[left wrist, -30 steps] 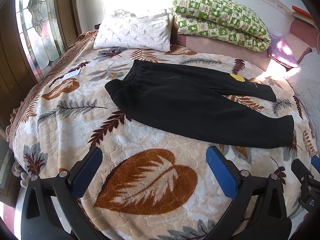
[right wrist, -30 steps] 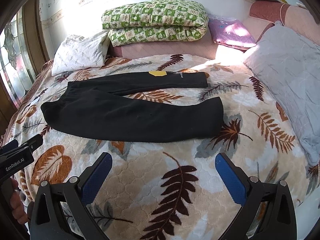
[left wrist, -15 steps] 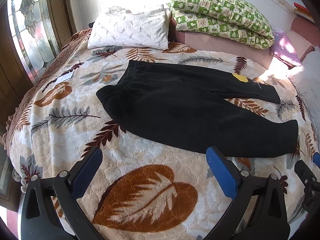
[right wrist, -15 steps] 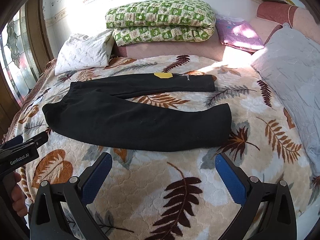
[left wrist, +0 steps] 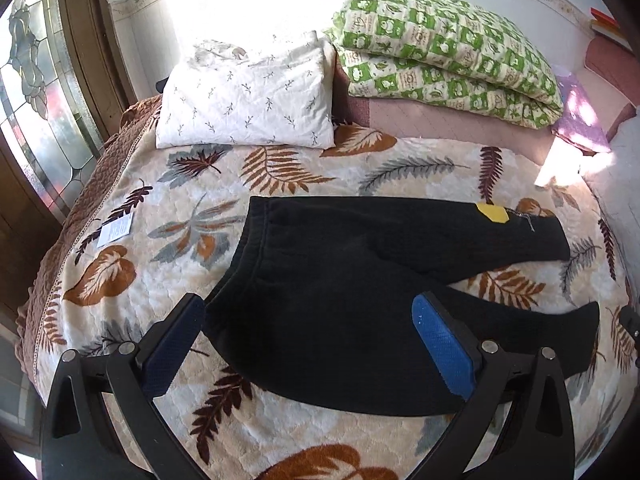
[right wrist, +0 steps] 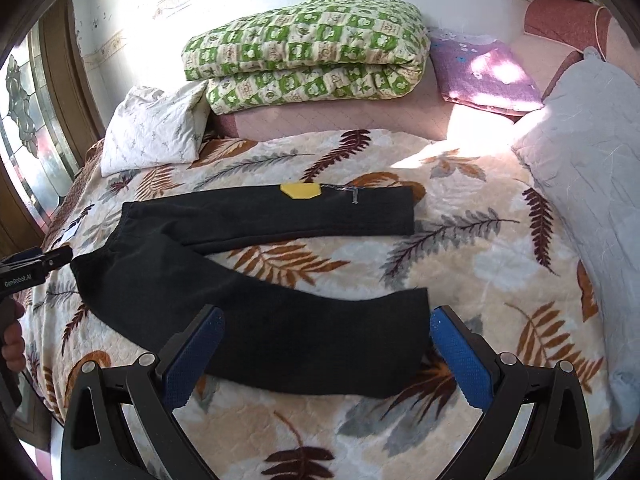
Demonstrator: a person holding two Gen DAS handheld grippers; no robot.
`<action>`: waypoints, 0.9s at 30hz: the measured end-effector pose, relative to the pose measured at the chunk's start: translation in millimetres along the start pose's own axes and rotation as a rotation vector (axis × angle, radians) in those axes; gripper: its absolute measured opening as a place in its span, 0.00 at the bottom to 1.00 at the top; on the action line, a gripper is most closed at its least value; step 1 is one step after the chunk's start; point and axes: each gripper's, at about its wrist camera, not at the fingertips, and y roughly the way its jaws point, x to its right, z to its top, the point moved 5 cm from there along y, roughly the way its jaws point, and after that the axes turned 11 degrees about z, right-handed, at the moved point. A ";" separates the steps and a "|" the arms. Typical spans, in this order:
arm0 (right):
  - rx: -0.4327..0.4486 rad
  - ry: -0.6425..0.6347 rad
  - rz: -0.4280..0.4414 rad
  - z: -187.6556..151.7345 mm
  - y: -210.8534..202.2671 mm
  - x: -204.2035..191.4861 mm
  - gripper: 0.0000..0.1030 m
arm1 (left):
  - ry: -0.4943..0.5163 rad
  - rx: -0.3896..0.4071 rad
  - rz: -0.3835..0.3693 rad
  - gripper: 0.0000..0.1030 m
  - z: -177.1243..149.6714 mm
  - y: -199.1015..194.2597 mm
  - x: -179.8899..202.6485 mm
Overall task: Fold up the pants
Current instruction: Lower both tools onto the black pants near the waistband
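Note:
Black pants (left wrist: 360,280) lie flat on the leaf-patterned bedspread (left wrist: 180,240), waistband to the left, legs spread apart to the right, with a yellow tag (left wrist: 493,213) on the far leg. My left gripper (left wrist: 310,344) is open above the near waist and hip part. My right gripper (right wrist: 326,354) is open above the near leg's cuff end; the pants (right wrist: 280,320) fill the gap between its blue pads. The left gripper's tip (right wrist: 36,264) shows at the left edge of the right wrist view.
A white pillow (left wrist: 248,96) and a folded green checked quilt (left wrist: 444,52) lie at the head. A purple cushion (right wrist: 488,76) and a grey quilt (right wrist: 592,208) sit at the right. A stained-glass window (left wrist: 36,92) stands at the left. A paper slip (left wrist: 115,231) lies on the bedspread.
Both grippers have moved forward and down toward the pants; the pants now lie between each pair of fingers. Both stay open.

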 end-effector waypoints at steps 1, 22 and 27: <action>0.001 -0.006 -0.013 5.7 0.9 4.6 1.00 | -0.015 -0.002 -0.003 1.00 0.6 1.4 0.0; 0.014 -0.062 0.009 -3.9 19.3 -33.0 1.00 | -0.025 -0.036 0.045 1.00 2.1 16.5 -24.1; 0.014 -0.048 -0.048 23.0 27.0 3.9 1.00 | -0.089 -0.248 0.000 1.00 44.7 92.4 -58.3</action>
